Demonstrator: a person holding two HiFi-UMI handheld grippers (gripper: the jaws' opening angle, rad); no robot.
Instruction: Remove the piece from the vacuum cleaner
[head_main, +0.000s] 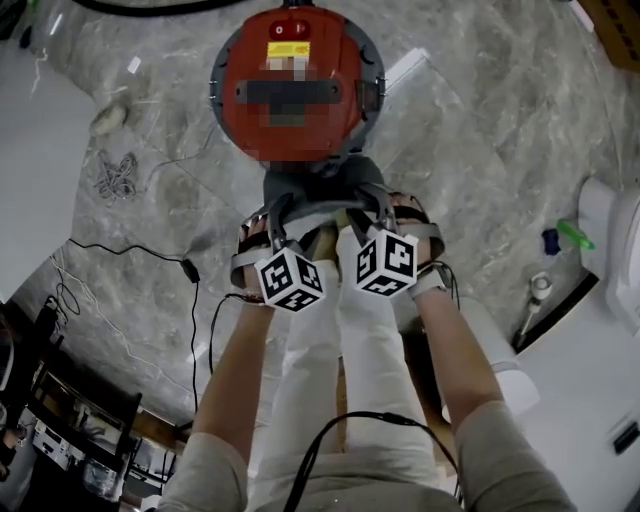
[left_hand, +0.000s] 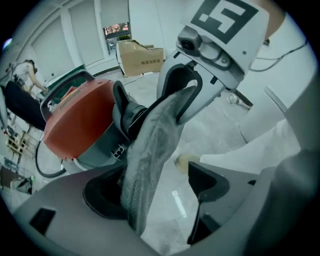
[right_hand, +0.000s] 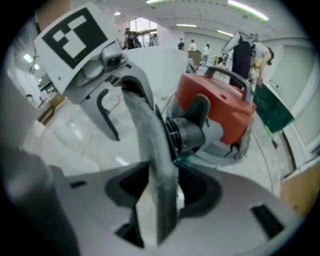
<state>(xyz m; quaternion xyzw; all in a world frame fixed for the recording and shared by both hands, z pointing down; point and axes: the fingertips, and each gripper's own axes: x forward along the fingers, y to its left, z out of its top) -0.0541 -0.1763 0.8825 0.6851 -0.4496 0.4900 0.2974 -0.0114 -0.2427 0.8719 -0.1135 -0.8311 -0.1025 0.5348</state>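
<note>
**Both grippers open around the grey piece**

The grey piece (left_hand: 150, 150) sits right against the front of the red vacuum cleaner (head_main: 295, 85) and runs between both pairs of jaws. Left gripper (left_hand: 155, 192): jaws spread wide, no pinch. Right gripper (right_hand: 162, 190): jaws apart too. The vacuum stands on the marble floor (head_main: 480, 120).

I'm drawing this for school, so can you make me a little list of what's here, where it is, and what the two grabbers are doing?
Place: grey marble floor
Machine: red vacuum cleaner, on the floor ahead of the person
Piece: grey fuzzy strip, reaching from the vacuum's black port to both grippers
Left gripper: open, strip between its jaws, leaning on one
Right gripper: open, strip between its jaws
Piece off yet: cannot tell
</note>
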